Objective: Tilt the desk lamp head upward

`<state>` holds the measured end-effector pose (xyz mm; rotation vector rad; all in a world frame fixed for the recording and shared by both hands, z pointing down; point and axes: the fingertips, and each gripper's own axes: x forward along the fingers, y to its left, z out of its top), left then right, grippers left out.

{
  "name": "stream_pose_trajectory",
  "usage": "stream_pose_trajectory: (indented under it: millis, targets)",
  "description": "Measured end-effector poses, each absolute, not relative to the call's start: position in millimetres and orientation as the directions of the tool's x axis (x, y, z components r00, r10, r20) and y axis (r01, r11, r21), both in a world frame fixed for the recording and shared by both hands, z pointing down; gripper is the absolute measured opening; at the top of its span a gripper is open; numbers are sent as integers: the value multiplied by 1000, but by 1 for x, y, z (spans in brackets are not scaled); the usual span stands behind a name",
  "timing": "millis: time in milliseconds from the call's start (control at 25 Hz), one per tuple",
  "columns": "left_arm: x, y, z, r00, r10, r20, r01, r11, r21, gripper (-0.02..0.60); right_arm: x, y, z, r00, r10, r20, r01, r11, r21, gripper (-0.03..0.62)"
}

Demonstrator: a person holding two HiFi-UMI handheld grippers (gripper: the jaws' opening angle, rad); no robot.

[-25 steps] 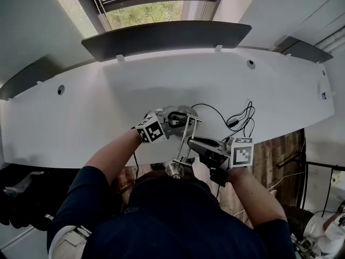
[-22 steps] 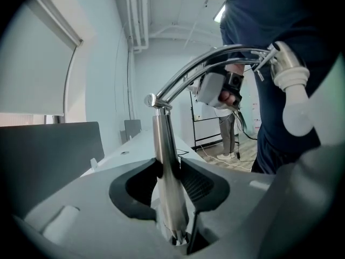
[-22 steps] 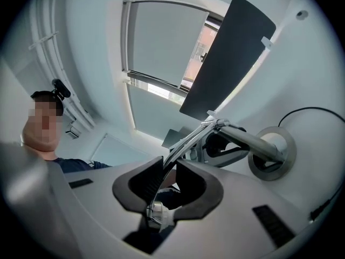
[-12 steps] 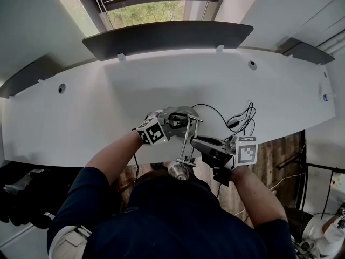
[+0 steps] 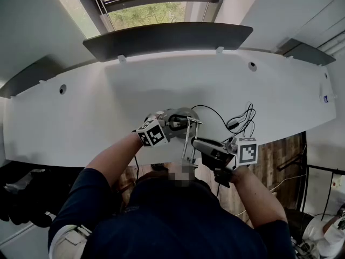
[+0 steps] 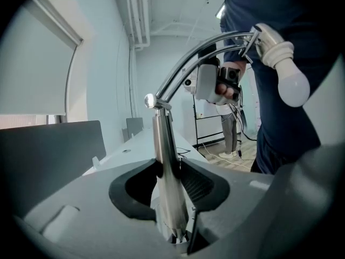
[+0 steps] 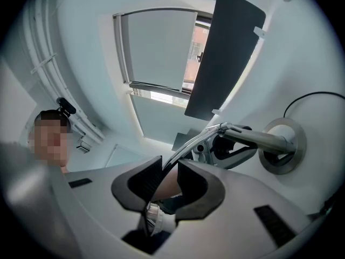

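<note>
The right gripper (image 5: 195,143) has slid a little to the right, and the lamp's bent arm (image 5: 189,142) has swung with it. The lamp (image 5: 186,112) stands by the desk's (image 5: 97,101) front edge, right of the middle. The left forearm (image 5: 110,156) and right forearm (image 5: 256,190) reach in from below.

In the left gripper view, the left gripper (image 6: 172,185) squeezes the shiny post (image 6: 163,161). The bulb (image 6: 291,82) sits high on the right.

In the right gripper view, the jaws have just been opening a bit, yet they grip the bent arm beside the lamp head (image 7: 157,218).

Your chrome desk lamp (image 6: 163,161) stands on its round base (image 7: 284,146) near the desk's (image 5: 108,101) front edge, curved arm (image 6: 188,63) carrying a bare white bulb (image 6: 292,84).
</note>
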<state>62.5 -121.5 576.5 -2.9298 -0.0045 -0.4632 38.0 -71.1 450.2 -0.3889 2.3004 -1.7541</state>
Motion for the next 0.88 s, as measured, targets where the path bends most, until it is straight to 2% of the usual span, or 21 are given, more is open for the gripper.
stream_pose_trajectory:
  millis: [640,880]
  targets:
    - [65,-118,573,940,-32,340,52,-970,-236,140,36,-72,453,-943,-329,-44,-13,171,-985,77]
    - [68,-120,564,950,-36,310,46,-967,-251,140,36,-72,453,-946,-321,-51,-5,170,-985,77]
